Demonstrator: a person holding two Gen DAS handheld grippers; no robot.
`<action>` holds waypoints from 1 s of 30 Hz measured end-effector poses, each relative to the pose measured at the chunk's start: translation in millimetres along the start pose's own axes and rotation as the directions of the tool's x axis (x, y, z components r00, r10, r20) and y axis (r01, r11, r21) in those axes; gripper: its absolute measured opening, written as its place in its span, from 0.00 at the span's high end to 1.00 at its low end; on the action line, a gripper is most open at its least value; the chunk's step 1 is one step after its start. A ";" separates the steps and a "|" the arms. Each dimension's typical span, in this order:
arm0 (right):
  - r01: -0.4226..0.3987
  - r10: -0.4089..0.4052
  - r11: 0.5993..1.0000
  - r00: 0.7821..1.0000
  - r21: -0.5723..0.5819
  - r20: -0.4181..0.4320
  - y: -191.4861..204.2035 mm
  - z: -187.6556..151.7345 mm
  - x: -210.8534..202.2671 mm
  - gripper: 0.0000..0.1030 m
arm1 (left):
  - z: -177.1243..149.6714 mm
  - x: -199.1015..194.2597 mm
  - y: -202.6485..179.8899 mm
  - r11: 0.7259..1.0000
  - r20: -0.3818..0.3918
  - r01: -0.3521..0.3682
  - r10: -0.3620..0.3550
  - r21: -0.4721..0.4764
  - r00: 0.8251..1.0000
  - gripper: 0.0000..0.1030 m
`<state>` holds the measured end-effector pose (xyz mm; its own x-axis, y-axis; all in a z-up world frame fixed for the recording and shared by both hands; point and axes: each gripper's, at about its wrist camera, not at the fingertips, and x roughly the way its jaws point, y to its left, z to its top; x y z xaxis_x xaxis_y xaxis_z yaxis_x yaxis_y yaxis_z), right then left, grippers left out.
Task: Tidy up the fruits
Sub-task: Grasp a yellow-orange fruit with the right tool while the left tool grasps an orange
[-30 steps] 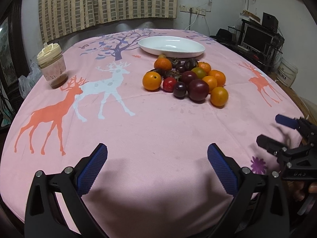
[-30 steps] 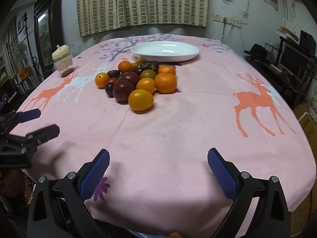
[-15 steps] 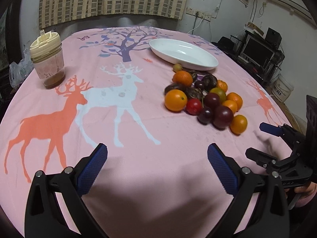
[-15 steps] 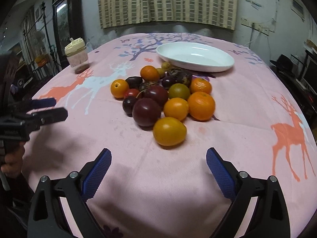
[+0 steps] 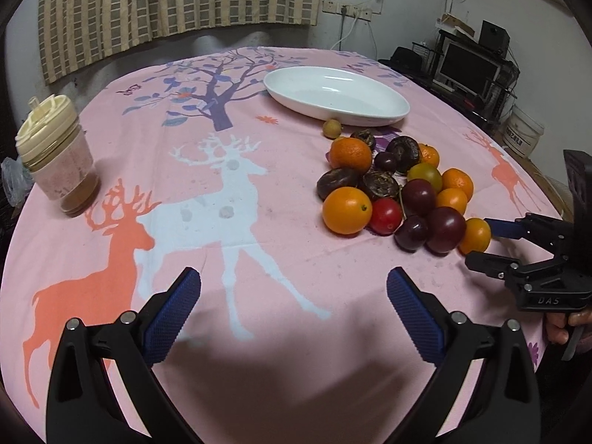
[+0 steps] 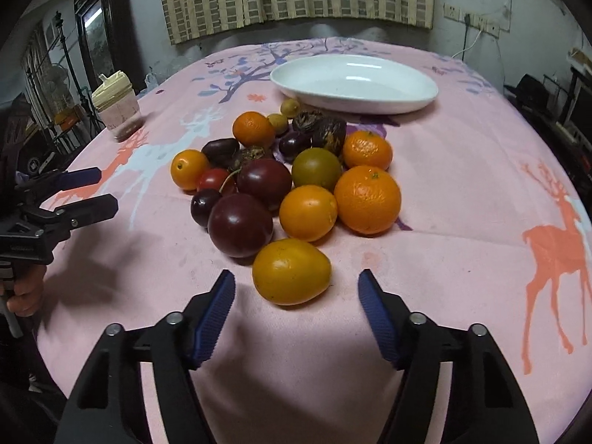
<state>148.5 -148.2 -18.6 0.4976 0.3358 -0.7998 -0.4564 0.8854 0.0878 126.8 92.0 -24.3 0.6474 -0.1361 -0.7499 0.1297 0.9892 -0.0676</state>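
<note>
Left wrist view: the fruit pile (image 5: 397,188) lies on the pink deer tablecloth (image 5: 207,192), its long axis running from the white oval dish (image 5: 335,95) at the far side toward the near right. A lidded jar (image 5: 55,155) stands well apart at the far left. The left gripper (image 5: 294,309) hangs over bare cloth with its jaws spread wide and nothing between them; the pile sits ahead and to its right. The right gripper (image 5: 484,242) shows at the right edge, beside a yellow-orange fruit (image 5: 475,235).

Right wrist view: the yellow-orange fruit (image 6: 291,271) lies nearest, its long axis crosswise to the fingers, just ahead of the right gripper (image 6: 296,305), whose jaws stand apart around nothing. A dark plum (image 6: 240,225) and an orange (image 6: 367,199) crowd behind it. The left gripper (image 6: 94,190) is at the left, clear of the pile
</note>
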 end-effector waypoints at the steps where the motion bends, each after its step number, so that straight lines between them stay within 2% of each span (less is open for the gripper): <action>1: 0.001 -0.001 1.000 1.000 -0.003 0.000 0.3 0.1 0.4 0.35 | 1.1 1.7 -0.9 1.000 -0.003 0.006 -0.006 0.006 1.000 0.05; 3: -0.003 0.003 1.000 1.000 -0.014 -0.003 1.8 0.8 2.6 0.45 | 4.4 6.2 -3.0 1.000 -0.010 0.015 -0.015 0.023 1.000 0.06; 4: -0.002 0.002 1.000 1.000 -0.015 -0.006 2.0 0.7 3.7 0.48 | 5.9 8.3 -3.8 0.999 -0.014 0.020 -0.020 0.030 1.000 0.10; 5: 0.002 -0.002 1.000 1.000 -0.014 -0.011 2.1 1.0 5.0 0.54 | 8.0 11.4 -4.7 0.999 -0.025 0.031 -0.030 0.041 0.999 0.18; 6: 0.008 -0.008 1.000 1.000 -0.012 -0.012 1.8 1.1 5.8 0.59 | 9.6 14.6 -5.0 0.998 -0.036 0.046 -0.044 0.049 0.998 0.22; 10: 0.001 -0.001 1.000 1.000 -0.009 -0.003 2.3 0.0 4.2 0.59 | 18.9 28.5 -7.7 0.994 -0.069 0.087 -0.083 0.067 0.994 0.32; 16: -0.011 0.011 1.000 1.000 0.016 0.006 -1.7 -0.5 2.9 0.59 | 36.7 46.3 -12.4 0.988 -0.092 0.126 -0.118 0.086 0.989 0.37; 20: -0.016 0.015 1.000 1.000 0.023 0.011 -3.0 -0.4 2.2 0.59 | 44.5 53.7 -16.7 0.985 -0.105 0.147 -0.137 0.092 0.985 0.44; 27: -0.024 0.023 0.999 1.000 0.032 0.019 -4.6 -0.8 1.1 0.59 | 51.3 64.7 -27.9 0.980 -0.118 0.155 -0.141 0.125 0.983 0.49; 30: -0.025 0.024 0.999 0.999 0.033 0.025 -4.6 -1.3 0.0 0.59 | 53.5 66.3 -26.8 0.974 -0.130 0.199 -0.185 0.106 0.974 0.60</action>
<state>149.6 -152.7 -19.7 0.5048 0.3648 -0.7823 -0.4443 0.8869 0.1269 206.4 53.6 -37.1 0.5093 -0.3087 -0.8033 0.3347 0.9310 -0.1455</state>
